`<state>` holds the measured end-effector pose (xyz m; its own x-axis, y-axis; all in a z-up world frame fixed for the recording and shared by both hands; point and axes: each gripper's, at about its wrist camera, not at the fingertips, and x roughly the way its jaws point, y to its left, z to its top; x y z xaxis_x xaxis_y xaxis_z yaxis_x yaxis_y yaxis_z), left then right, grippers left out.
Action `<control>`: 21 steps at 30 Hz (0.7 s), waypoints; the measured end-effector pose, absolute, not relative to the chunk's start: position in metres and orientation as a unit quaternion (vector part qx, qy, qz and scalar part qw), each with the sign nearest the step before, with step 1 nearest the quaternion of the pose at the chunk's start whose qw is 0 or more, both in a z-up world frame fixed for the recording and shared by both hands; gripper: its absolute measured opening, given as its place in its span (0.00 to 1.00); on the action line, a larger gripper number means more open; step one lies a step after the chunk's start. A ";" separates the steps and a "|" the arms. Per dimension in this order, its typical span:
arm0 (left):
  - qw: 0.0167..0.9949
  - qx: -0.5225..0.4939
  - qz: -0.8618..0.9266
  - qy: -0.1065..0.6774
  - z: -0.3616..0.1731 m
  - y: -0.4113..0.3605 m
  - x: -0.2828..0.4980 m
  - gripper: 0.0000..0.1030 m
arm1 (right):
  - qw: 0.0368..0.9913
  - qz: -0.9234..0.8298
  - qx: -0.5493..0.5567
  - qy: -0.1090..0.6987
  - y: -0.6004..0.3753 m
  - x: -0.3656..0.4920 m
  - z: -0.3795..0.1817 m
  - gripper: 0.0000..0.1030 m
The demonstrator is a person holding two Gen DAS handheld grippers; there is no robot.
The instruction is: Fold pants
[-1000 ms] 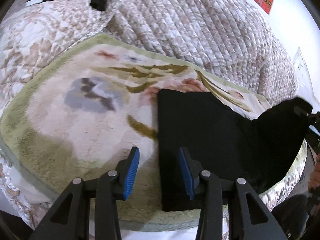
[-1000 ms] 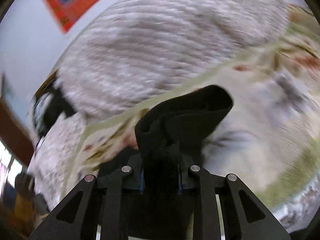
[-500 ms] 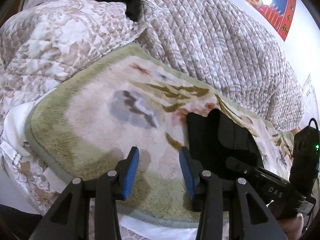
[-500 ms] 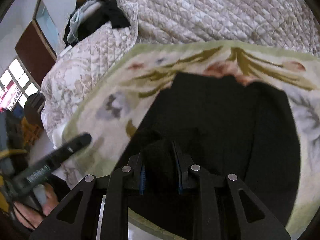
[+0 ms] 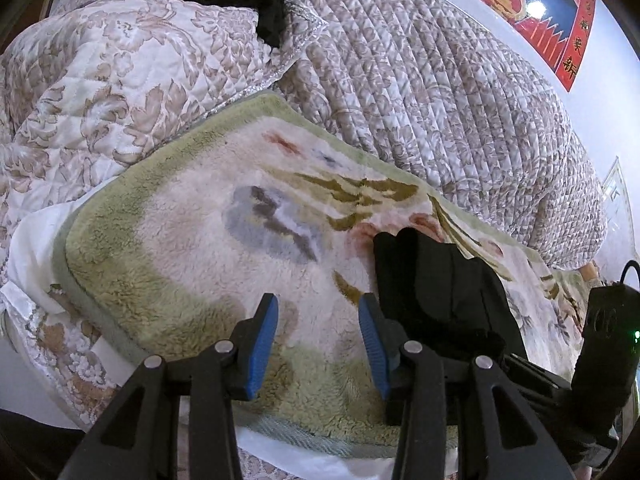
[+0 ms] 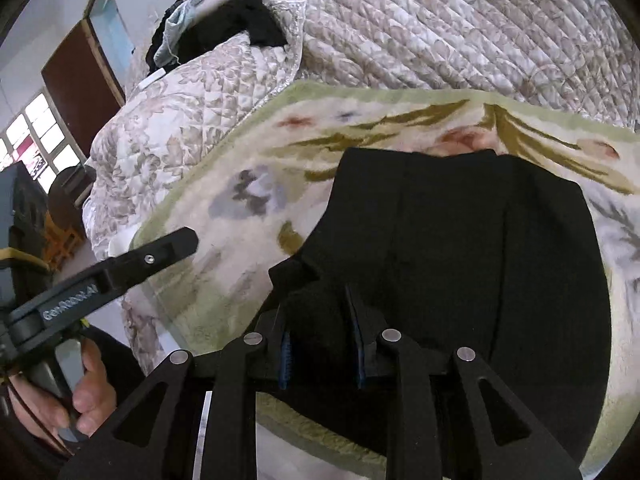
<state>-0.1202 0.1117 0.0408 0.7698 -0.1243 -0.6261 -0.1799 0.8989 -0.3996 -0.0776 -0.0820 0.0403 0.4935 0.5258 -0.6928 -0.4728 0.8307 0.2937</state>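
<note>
On blanket (image 6: 248, 216), pants (image 6: 480, 248) already folded compact. Right gripper (image 6: 322, 344) clamped on hem; left gripper (image 5: 318, 344) held wide, empty. Release judged left.

black pants (image 6: 460, 240): 1 | fluffy flower blanket (image 5: 192, 248): 1 | quilts (image 5: 432, 92): 2 | tools: 2, left tool (image 5: 318, 340), right tool (image 6: 322, 344) | red wall poster (image 5: 536, 8): 1

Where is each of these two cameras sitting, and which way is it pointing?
Left wrist: on the left gripper, looking along its open blue fingers over the rug; the pants lie right.
Right wrist: on the right gripper, looking at the pants pinched in it; the left hand and left gripper show at left.
Shared: pants, rug, quilt.
</note>
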 end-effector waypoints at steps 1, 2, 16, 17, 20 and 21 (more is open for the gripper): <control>0.913 -0.225 0.014 0.339 0.041 0.112 -0.120 0.43 | 0.863 0.292 0.027 0.411 -0.082 -0.079 0.040 0.22; 0.914 -0.225 0.013 0.338 0.042 0.111 -0.120 0.43 | 0.864 0.295 0.020 0.408 -0.082 -0.080 0.039 0.22; 0.916 -0.209 0.026 0.341 0.044 0.108 -0.114 0.44 | 0.866 0.364 0.065 0.337 -0.115 -0.099 0.078 0.44; 0.917 -0.208 0.024 0.341 0.045 0.107 -0.113 0.44 | 0.872 0.354 0.066 0.331 -0.122 -0.099 0.080 0.44; 0.919 -0.196 0.013 0.342 0.049 0.099 -0.109 0.44 | 0.886 0.300 0.076 0.346 -0.155 -0.095 0.069 0.42; 0.920 -0.192 0.008 0.342 0.051 0.095 -0.106 0.44 | 0.889 0.276 0.075 0.358 -0.162 -0.092 0.062 0.38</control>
